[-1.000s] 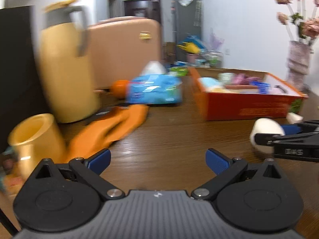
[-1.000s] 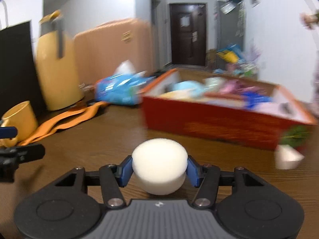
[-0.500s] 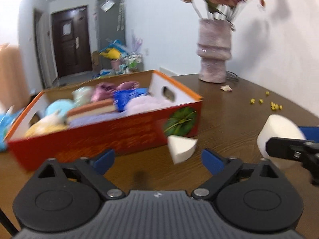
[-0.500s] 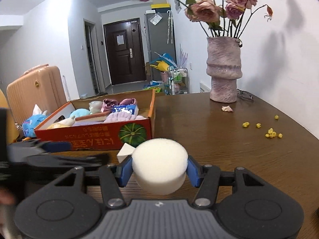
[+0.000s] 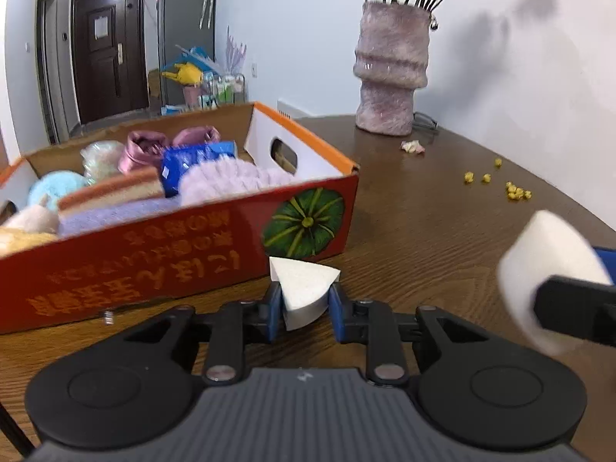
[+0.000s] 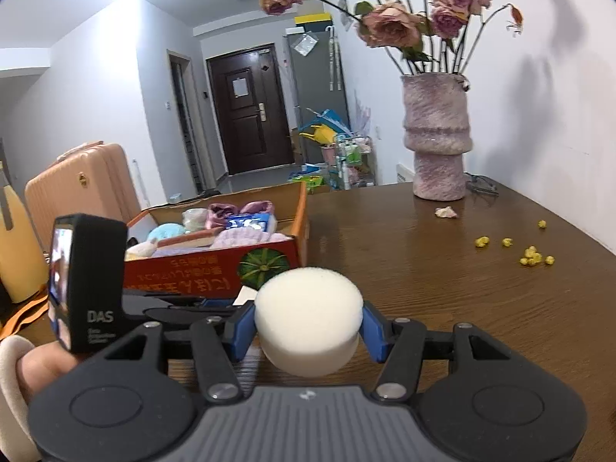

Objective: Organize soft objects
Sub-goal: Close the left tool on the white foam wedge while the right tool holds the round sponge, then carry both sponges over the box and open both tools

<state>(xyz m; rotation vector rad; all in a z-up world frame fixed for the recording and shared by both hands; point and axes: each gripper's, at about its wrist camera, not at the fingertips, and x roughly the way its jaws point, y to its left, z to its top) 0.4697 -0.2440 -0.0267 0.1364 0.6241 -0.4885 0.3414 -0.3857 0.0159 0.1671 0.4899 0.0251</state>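
I have the left gripper (image 5: 302,308) clenched on a white wedge-shaped foam sponge (image 5: 302,288), its blue-padded fingers (image 5: 272,310) pressing both flanks of the wedge just above the dark brown wood-grain desk (image 5: 442,211). Directly behind it, at 12 o'clock and just beside the sponge's tip, stands the orange-red cardboard box with a green pumpkin print (image 5: 173,265), filled with soft things: a lilac fluffy cloth (image 5: 231,181), a light blue plush ball (image 5: 54,188), a striped pink and brown sponge block (image 5: 111,192) and a blue plastic packet (image 5: 192,161).

My right gripper (image 6: 308,327) is grasping a white round foam puff (image 6: 308,315) between its blue fingers (image 6: 373,331), held clear of the desk. In the left view that puff appears at 3 o'clock, beside the left gripper.

At 1 o'clock a mauve textured vase of dried roses (image 6: 437,134) stands near the wall, with small yellow crumbs (image 6: 533,258) scattered at 2 o'clock.
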